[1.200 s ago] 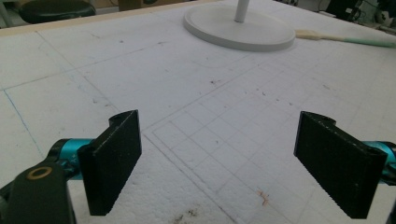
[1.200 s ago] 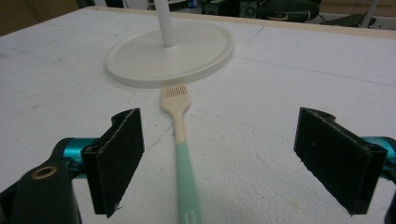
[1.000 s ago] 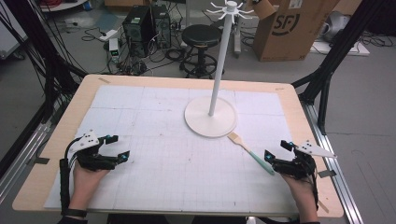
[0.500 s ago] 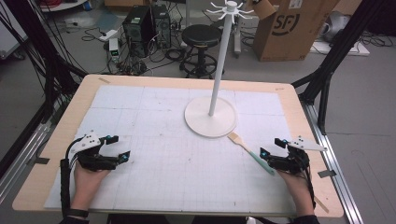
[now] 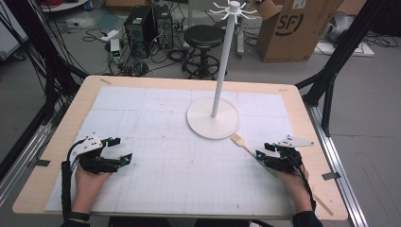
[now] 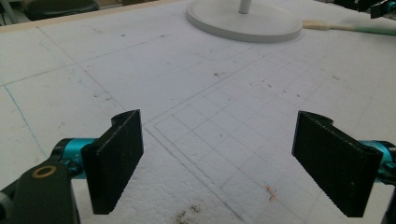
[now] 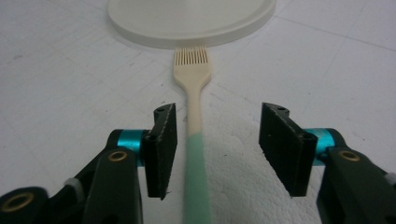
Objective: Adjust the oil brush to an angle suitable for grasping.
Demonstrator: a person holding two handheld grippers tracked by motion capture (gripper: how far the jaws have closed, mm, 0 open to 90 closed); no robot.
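High view: a pale wooden table [image 5: 56, 156] is covered by a white foam-like mat ruled with a faint grid [image 5: 170, 142]. A white stand with a round flat base, a thin upright pole and a hooked crown [image 5: 213, 124] is seen right of centre. A slim brush with cream bristles, cream neck and mint-green handle [image 5: 242, 142] lies flat just beside the base's near-right edge, slanting toward the black right gripper [image 5: 263, 156]. The handle's far end is hidden under that gripper. The black left gripper [image 5: 124, 152] rests well apart at the mat's left, jaws spread, nothing between them.

Left gripper view: two flat black ridged pads [image 6: 116, 161] are held wide apart over the bare, speckled mat. The stand's base is cut off at the top edge, and the brush is glimpsed lying at the upper right.

Right gripper view: the jaws have just been closing and are set astride the brush [image 7: 194, 154]. The left pad stands just beside the handle; whether it touches cannot be told. A clear gap is left at the right pad, so no grip is made. The bristle tips meet the base rim, fine parallel ribs being visible. The green handle's lower end is blurred and cut off at the bottom.
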